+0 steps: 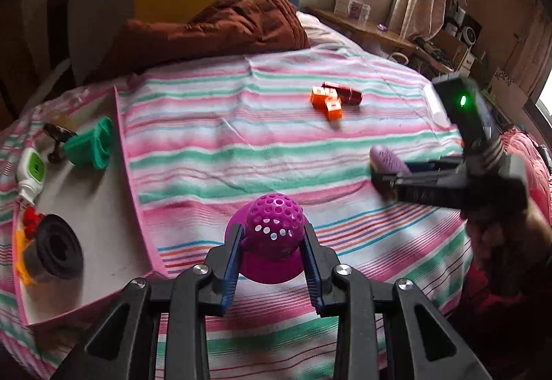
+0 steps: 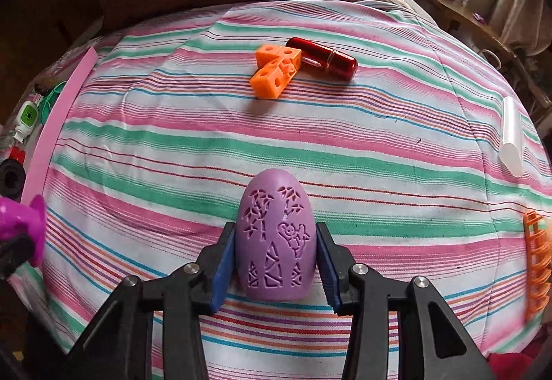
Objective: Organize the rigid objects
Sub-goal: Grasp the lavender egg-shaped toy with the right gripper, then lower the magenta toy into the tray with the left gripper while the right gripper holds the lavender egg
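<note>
Gripping a magenta perforated ball toy (image 1: pixel 272 235), the left tongs (image 1: pixel 272 257) are clenched on it from both sides, the toy held out ahead of the pads over the striped bedspread (image 1: pixel 241 145). The right tongs (image 2: pixel 275 262) are likewise clenched on a lilac carved egg (image 2: pixel 275 238), pads pressed to its flanks.

Both shapes are rounded and smooth, so either could squirt forward out of the pads if the squeeze shifts or the wrist tilts sharply; the egg narrows toward its far end, which probably makes that more likely.

To the left of the left tongs lies a pink-rimmed tray (image 1: pixel 127 152), seemingly the collecting place, already holding a green piece (image 1: pixel 91 143), a white-and-green bottle (image 1: pixel 32 173) and a black ring-shaped part (image 1: pixel 58 250). Its raised near wall stands between the toy and the tray floor, so a low sweep could catch it. Further ahead of both tongs rest orange cubes (image 2: pixel 276 69) touching a red capsule (image 2: pixel 322 58). Right of the right tongs are a white tube (image 2: pixel 512 138) and an orange lattice piece (image 2: pixel 536 262).
</note>
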`<control>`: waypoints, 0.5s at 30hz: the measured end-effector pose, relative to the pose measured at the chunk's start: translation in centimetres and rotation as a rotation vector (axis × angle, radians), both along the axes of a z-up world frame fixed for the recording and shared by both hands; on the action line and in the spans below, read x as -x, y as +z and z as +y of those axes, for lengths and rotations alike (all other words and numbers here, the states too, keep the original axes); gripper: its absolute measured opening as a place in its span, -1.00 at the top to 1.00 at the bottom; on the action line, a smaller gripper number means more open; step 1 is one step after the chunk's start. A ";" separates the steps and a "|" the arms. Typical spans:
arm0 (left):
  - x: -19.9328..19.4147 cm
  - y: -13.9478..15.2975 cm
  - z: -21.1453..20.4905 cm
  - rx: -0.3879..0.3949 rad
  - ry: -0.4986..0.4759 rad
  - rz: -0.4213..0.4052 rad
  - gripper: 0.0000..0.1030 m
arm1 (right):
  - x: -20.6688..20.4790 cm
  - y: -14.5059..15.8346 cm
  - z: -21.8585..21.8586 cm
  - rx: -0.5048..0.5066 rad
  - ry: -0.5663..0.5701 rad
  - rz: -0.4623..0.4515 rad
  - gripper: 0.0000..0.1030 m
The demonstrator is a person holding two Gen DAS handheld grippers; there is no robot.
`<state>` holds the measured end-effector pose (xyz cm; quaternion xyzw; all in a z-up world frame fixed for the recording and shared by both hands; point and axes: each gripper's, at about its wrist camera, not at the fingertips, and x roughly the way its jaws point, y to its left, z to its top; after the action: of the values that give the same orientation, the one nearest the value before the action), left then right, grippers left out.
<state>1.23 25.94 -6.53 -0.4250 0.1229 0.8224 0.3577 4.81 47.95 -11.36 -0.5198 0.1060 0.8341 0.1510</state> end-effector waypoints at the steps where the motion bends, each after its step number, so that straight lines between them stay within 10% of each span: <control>1: -0.1 0.7 -0.3 -0.006 0.008 0.016 0.37 | -0.1 -0.1 0.0 -0.008 0.001 0.008 0.13; 15: 0.3 5.2 -6.0 -0.046 0.141 0.113 0.37 | -0.5 -0.6 -0.7 -0.098 0.016 0.066 0.12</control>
<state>0.95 19.93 -1.29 -0.3770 0.0936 0.8708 0.3012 5.32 47.20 -11.93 -0.4850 0.0658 0.8561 0.1660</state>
